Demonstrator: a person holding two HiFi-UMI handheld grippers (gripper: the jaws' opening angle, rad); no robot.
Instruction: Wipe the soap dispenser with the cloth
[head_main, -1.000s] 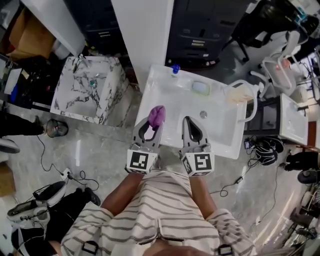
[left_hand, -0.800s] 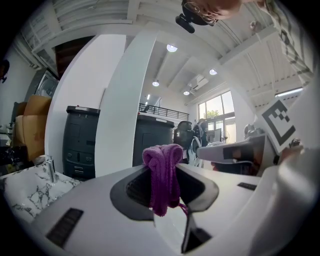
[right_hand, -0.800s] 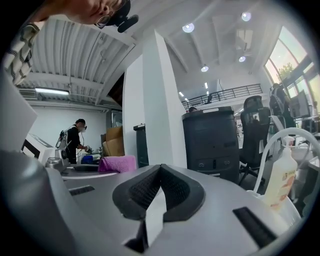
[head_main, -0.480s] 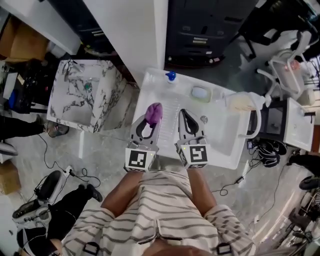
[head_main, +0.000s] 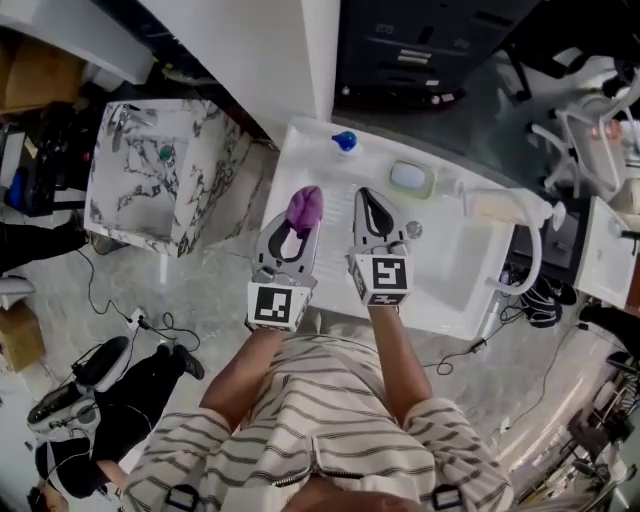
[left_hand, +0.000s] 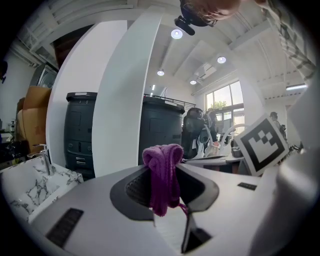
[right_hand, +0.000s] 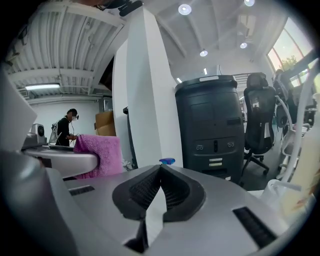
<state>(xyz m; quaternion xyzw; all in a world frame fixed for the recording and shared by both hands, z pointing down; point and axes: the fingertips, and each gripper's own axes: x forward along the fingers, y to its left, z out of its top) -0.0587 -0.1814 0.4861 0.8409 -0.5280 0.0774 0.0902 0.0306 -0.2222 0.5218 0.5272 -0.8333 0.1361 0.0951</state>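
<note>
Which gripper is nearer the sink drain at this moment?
Right. In the head view the right gripper sits just left of the drain; the left gripper, shut on the cloth, is farther left, beyond the right one.

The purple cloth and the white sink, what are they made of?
The purple cloth looks like soft terry fabric: its surface is fuzzy, and it bunches up and hangs limp. The white sink is probably glazed ceramic, or maybe a hard resin: it is smooth, evenly white and stiff, with rounded moulded edges.
</note>
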